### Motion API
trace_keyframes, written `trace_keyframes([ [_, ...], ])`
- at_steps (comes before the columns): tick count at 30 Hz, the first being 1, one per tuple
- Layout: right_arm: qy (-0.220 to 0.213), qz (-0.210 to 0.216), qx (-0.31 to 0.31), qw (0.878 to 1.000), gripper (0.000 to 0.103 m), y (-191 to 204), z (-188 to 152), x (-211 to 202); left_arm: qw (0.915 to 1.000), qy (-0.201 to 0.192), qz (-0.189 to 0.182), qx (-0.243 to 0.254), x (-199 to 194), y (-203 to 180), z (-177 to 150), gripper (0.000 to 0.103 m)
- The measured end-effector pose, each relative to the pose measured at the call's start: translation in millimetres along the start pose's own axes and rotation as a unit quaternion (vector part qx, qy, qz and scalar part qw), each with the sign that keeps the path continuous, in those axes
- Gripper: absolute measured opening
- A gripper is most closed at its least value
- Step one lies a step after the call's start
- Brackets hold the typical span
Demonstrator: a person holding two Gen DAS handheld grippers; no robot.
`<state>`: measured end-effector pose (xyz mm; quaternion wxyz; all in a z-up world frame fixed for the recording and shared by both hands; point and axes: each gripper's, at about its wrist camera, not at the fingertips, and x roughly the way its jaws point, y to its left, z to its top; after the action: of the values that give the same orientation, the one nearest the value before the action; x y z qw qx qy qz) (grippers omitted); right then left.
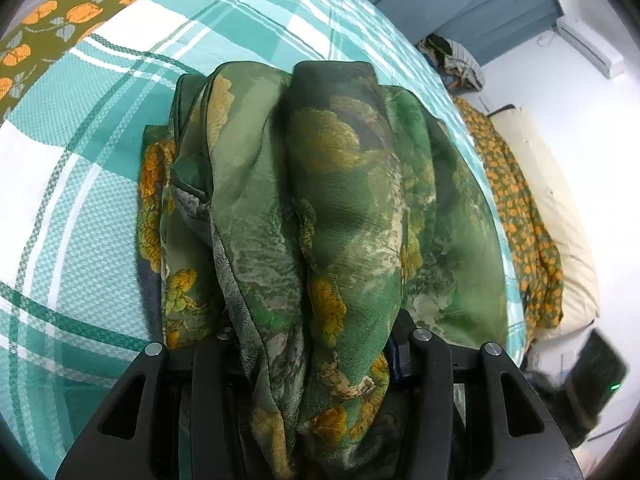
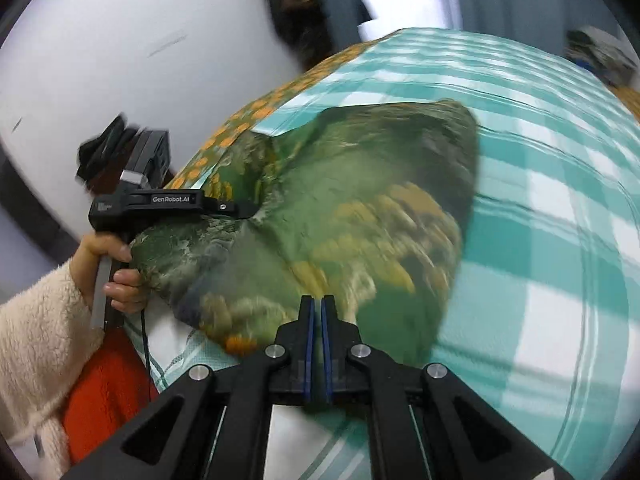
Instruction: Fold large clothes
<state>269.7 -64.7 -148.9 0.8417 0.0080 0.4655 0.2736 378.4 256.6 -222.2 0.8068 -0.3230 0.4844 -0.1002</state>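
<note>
A large green garment with yellow flowers (image 1: pixel 340 184) lies on a bed with a teal and white checked cover (image 1: pixel 72 216). In the left wrist view the cloth drapes over my left gripper (image 1: pixel 316 344) and hides its fingertips; the cloth is bunched between its arms. In the right wrist view the left gripper (image 2: pixel 248 212) pinches a raised fold of the garment (image 2: pixel 352 200). My right gripper (image 2: pixel 316 304) has its blue pads (image 2: pixel 308 332) pressed together at the garment's near edge, and that edge appears caught between them.
A green sheet with orange flowers (image 1: pixel 80 8) borders the cover. A cream pillow (image 1: pixel 560 220) and a pile of clothes (image 1: pixel 456 60) lie at the far end. A white wall (image 2: pixel 100 60) is close by. The person's cream sleeve (image 2: pixel 36 320) and red cloth (image 2: pixel 104 392) are at left.
</note>
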Motion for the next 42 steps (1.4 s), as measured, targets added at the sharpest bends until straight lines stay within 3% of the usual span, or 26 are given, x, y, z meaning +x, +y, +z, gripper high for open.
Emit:
trace_keyframes([
  [3, 0.014, -0.016, 0.01, 1.0, 0.0, -5.2, -9.5, 37.5, 0.9999, -0.004, 0.015, 0.003, -3.5, -3.6, -2.9, 0.049],
  [6, 0.019, -0.023, 0.024, 0.999, 0.0, -2.3, 0.9, 30.6, 0.9997, -0.012, 0.021, 0.002, -20.7, -14.9, -3.8, 0.058],
  [8, 0.018, -0.043, -0.001, 0.999, 0.004, 11.4, 14.0, 18.6, 0.9992, -0.021, 0.034, 0.007, -41.0, -24.3, -6.6, 0.079],
  [10, -0.011, -0.05, -0.047, 0.998, 0.007, 32.2, 29.0, 2.1, 0.9976, -0.045, 0.049, 0.019, -67.2, -28.1, -12.0, 0.09],
  [12, -0.02, -0.037, -0.078, 0.996, 0.009, 50.0, 42.9, -0.9, 0.9964, -0.073, 0.04, 0.014, -88.6, -19.7, -16.8, 0.093],
  [14, -0.023, -0.018, -0.1, 0.995, 0.01, 67.8, 55.4, 9.8, 0.9945, -0.1, 0.018, -0.025, -107.5, 6.8, -19.9, 0.095],
  [17, -0.026, 0.008, -0.125, 0.992, 0.01, 91.5, 61.5, 41.8, 0.9892, -0.103, -0.004, -0.104, -105.0, 52.3, -21.4, 0.095],
  [20, 0.032, -0.007, -0.124, 0.992, 0.01, 102.5, 53.8, 91.7, 0.9831, -0.08, -0.044, -0.159, -80.4, 82.8, -22.7, 0.095],
  [24, 0.031, -0.033, -0.125, 0.991, 0.01, 108.6, 50.3, 102.2, 0.9766, -0.074, -0.112, -0.168, -56.6, 88.7, -18.4, 0.096],
  [26, 0.034, -0.044, -0.145, 0.988, 0.01, 114.2, 49.8, 102.1, 0.9712, -0.064, -0.17, -0.154, -48.3, 82.5, -15.0, 0.101],
  [28, 0.034, -0.046, -0.154, 0.986, 0.009, 115.9, 46.7, 102.0, 0.9791, -0.057, -0.151, -0.124, -43.5, 68.7, -11.6, 0.102],
  [31, 0.03, -0.044, -0.15, 0.987, 0.009, 111.9, 41.3, 102.2, 0.9964, -0.018, -0.069, -0.045, -28.7, 40.4, -8.6, 0.102],
  [33, 0.025, -0.044, -0.148, 0.988, 0.009, 112.8, 37.5, 102.0, 0.9998, 0.018, -0.003, -0.011, -11.7, 31.7, -8.2, 0.103],
  [37, 0.02, -0.026, -0.132, 0.991, 0.009, 106.8, 36.4, 83.8, 0.9991, 0.023, -0.003, -0.036, -10.0, 36.3, -5.6, 0.103],
  [38, 0.026, -0.01, -0.12, 0.992, 0.013, 102.0, 38.3, 75.2, 0.9992, 0.024, 0.002, -0.032, -9.6, 35.2, -6.3, 0.102],
  [41, 0.012, 0.05, -0.059, 0.997, 0.065, 73.2, 41.4, 33.8, 0.9994, 0.029, 0.01, -0.019, -11.6, 34.7, -9.0, 0.102],
  [42, -0.014, 0.057, -0.032, 0.998, 0.075, 54.5, 40.3, 10.6, 0.9993, 0.03, 0.009, -0.019, -10.6, 32.8, -9.4, 0.102],
])
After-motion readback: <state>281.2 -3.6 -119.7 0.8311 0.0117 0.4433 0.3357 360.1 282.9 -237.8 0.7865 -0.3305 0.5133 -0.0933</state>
